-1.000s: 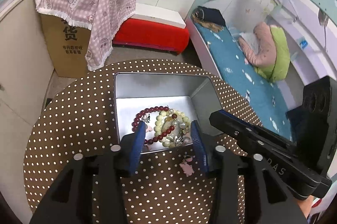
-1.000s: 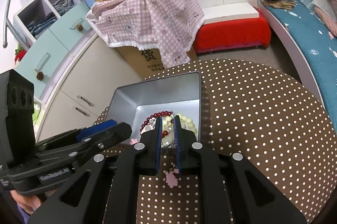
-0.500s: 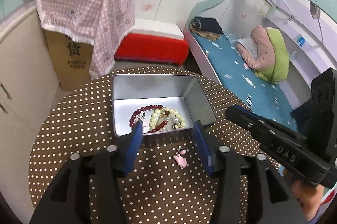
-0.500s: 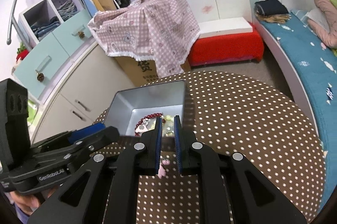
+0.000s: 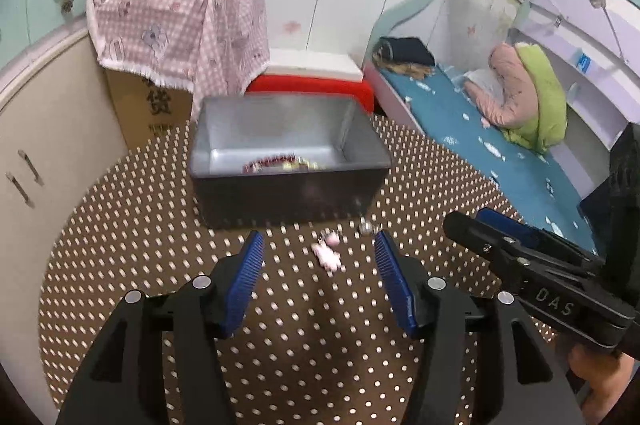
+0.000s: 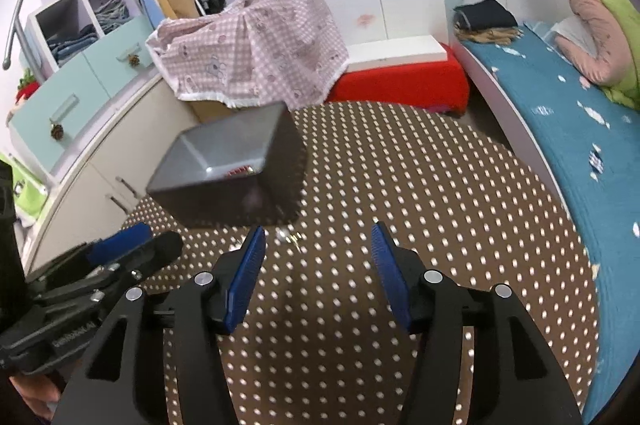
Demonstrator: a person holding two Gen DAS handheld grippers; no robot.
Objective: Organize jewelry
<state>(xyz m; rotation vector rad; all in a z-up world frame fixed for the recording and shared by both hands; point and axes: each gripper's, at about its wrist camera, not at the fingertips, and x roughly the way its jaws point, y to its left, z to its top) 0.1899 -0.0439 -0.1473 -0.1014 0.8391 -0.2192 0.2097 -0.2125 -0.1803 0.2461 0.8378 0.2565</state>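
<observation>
Tongs [image 5: 318, 257] spread, pink charm [image 5: 327, 254] between

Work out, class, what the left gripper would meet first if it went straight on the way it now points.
Probably the pink charm lying on the dotted tablecloth, between the open jaws of the left gripper. If it passed above that, next comes the near wall of the metal tin. Depth is hard to judge.
</observation>
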